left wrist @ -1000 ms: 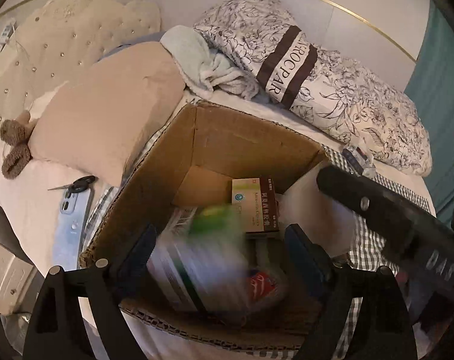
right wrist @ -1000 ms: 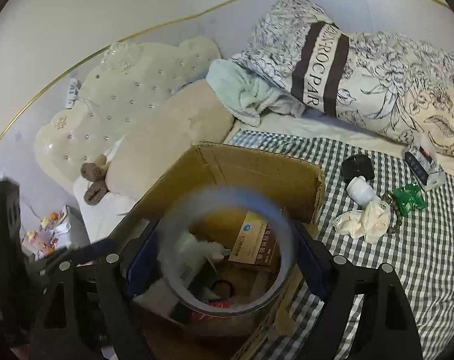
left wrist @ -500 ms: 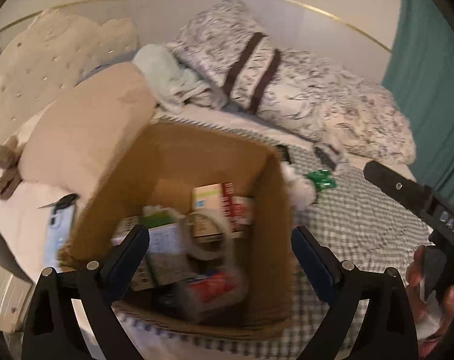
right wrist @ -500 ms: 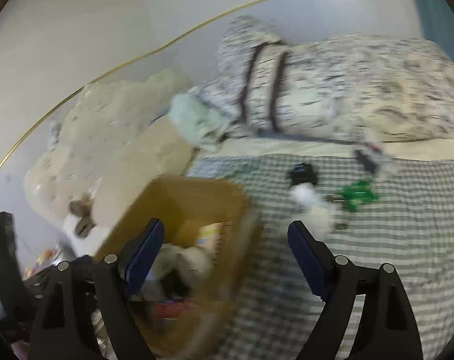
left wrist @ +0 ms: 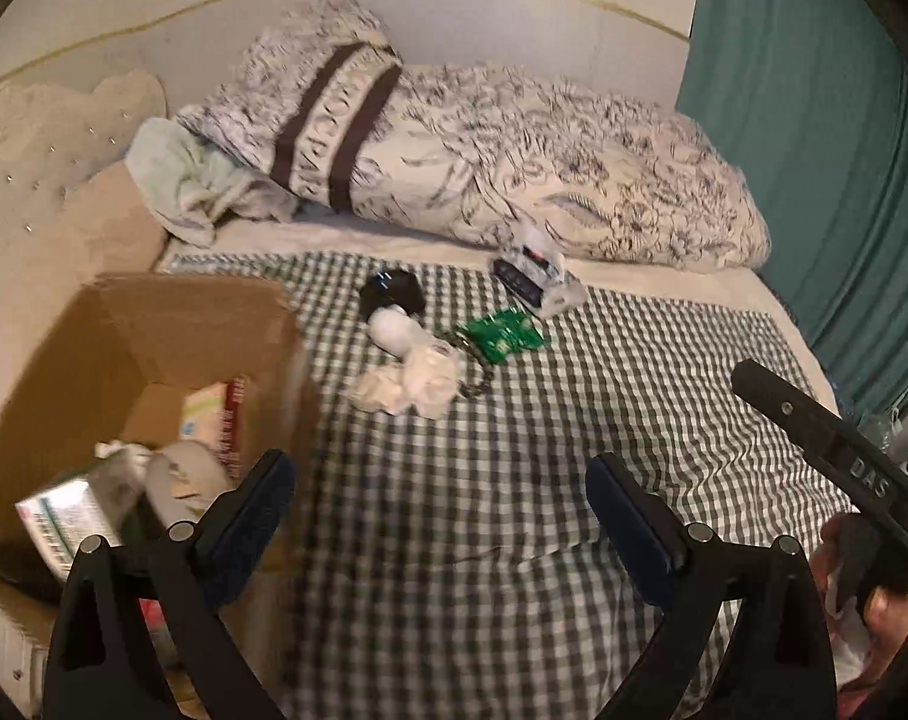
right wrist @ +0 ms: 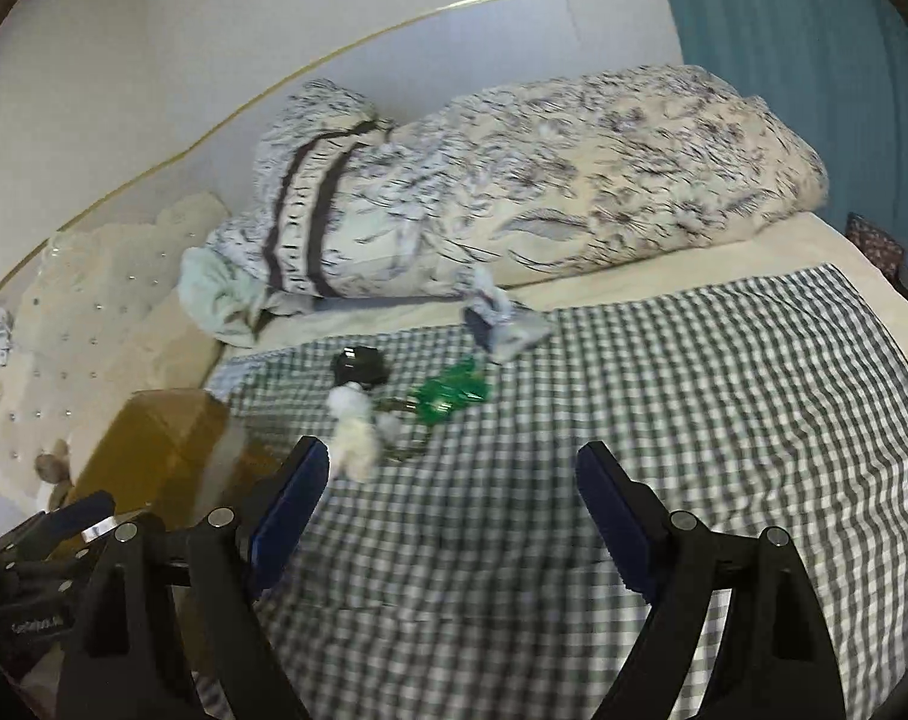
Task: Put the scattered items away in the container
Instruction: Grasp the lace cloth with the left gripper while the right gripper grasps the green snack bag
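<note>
Both tools empty, jaws spread: left tool [left wrist: 438,480], right tool [right wrist: 447,468] over the checked bedspread [left wrist: 604,420]. Cardboard box [left wrist: 153,330] just left, part-filled. Farther out lie crumpled tissue [left wrist: 411,384], green packet [left wrist: 502,336], black round item [left wrist: 392,294], wrapped pack [left wrist: 532,276]. Risk: soft tissue slips or snags the chain beside it; clustered items get knocked.

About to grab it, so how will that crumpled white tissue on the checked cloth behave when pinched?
The tissue looks crumpled and soft, so it will likely squash flat and feel very light. It touches the white bottle, which may roll if nudged.
</note>
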